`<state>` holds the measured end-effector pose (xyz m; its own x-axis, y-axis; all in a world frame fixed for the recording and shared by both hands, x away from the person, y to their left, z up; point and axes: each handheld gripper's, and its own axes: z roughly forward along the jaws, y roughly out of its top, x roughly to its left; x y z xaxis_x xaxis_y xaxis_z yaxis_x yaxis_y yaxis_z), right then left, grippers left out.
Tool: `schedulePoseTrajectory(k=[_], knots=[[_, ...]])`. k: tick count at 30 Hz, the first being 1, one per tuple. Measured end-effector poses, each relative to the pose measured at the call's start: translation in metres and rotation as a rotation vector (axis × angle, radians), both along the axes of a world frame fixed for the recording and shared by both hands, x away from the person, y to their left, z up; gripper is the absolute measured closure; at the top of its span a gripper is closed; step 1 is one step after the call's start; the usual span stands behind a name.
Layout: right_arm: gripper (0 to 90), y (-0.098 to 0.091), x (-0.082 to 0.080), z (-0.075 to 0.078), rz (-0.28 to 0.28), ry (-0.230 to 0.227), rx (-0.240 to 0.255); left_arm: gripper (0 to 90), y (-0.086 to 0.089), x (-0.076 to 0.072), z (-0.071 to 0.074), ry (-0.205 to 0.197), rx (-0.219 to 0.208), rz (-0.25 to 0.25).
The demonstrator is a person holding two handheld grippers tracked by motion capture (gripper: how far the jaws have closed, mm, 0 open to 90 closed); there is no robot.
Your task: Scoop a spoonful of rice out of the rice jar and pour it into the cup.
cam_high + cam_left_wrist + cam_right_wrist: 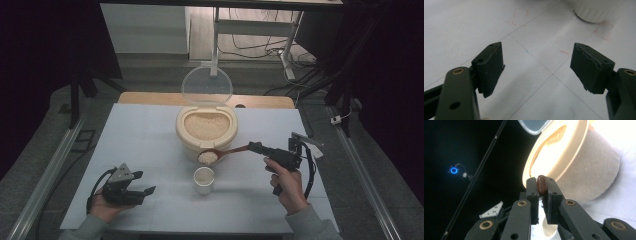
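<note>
While right gripper (256, 147) clamps spoon (220, 153) handle, rice-filled bowl lies just above cup (204, 180), handle pointing right; left gripper (142, 183) idle, jaws apart.

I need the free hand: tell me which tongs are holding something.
The right tongs: shut on the spoon handle, its bowl heaped with rice above the cup. The left tongs are open with nothing between them.

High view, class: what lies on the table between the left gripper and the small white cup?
Nothing: in the high view, bare white table separates the left gripper from the small white cup. The left gripper view shows the same bare stretch.
</note>
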<state>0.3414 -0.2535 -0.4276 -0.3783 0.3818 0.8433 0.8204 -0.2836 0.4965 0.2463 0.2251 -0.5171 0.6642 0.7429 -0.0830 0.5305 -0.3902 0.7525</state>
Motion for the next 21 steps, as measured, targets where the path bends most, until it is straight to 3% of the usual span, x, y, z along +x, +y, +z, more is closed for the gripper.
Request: schedulePoseTrajectory(k=[13,21], knots=[[83.5,0.007,-0.002,-0.015,0.025,-0.006,-0.091,25.9,-0.001,0.0,-0.001,0.001,0.004,-0.003],[83.5,0.015,0.0,-0.013,0.037,-0.035,-0.165,25.9,-0.001,0.0,-0.001,0.002,0.005,-0.004]])
